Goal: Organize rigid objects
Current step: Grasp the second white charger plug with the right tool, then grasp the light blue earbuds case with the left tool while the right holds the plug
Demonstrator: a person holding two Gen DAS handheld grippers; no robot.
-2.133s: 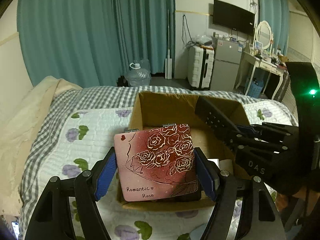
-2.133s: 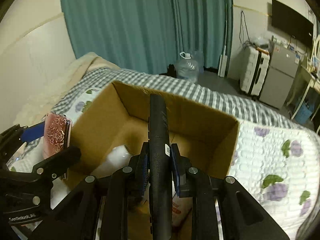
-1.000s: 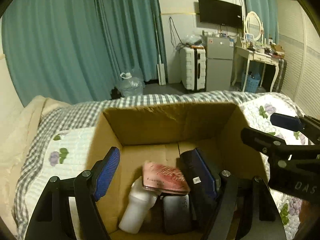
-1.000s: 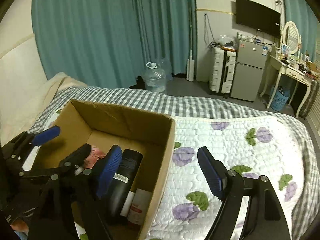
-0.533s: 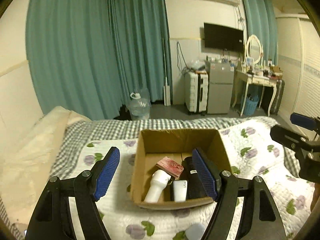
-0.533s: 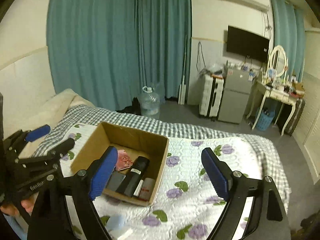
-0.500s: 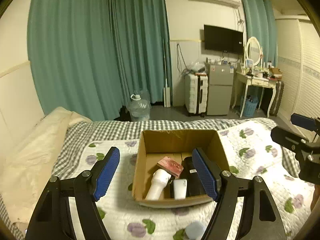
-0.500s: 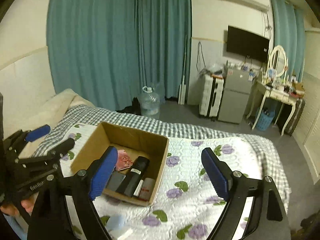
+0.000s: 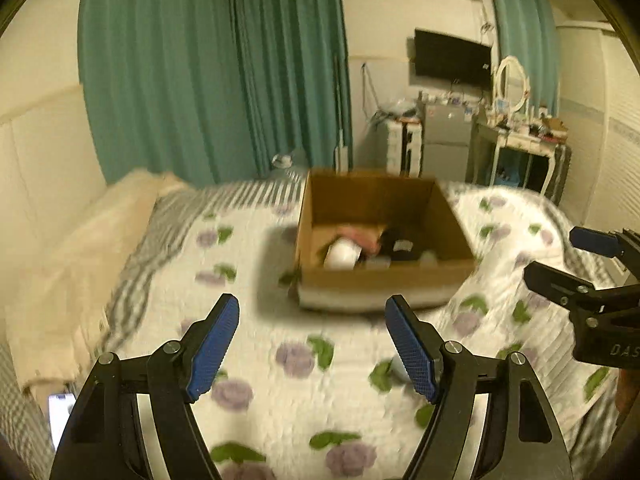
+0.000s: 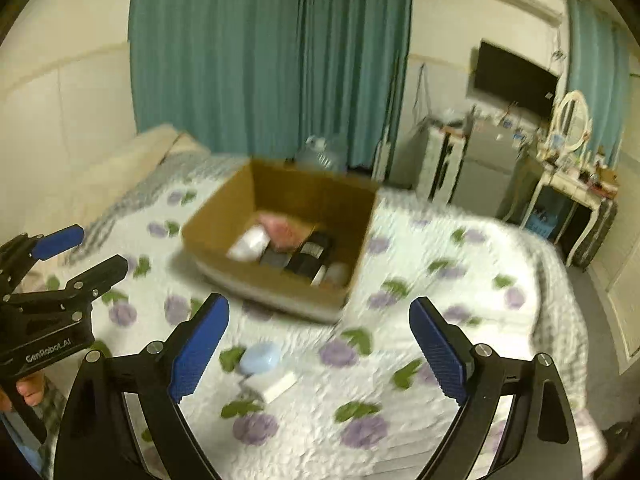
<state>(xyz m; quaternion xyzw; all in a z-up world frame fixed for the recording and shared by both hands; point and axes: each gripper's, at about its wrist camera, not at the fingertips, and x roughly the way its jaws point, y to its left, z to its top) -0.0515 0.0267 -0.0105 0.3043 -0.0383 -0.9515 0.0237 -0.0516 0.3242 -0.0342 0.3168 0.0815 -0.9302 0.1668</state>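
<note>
Sitting on quilted floral bedding, square cardboard box holds rigid items

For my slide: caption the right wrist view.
Open right gripper above a quilt; cardboard box holds sorted items.

Bedroom backdrop behind the bed

Teal curtains hang behind a water jug; a wall TV sits above a small fridge, beside a white suitcase, and an oval mirror stands on the white desk.
</note>
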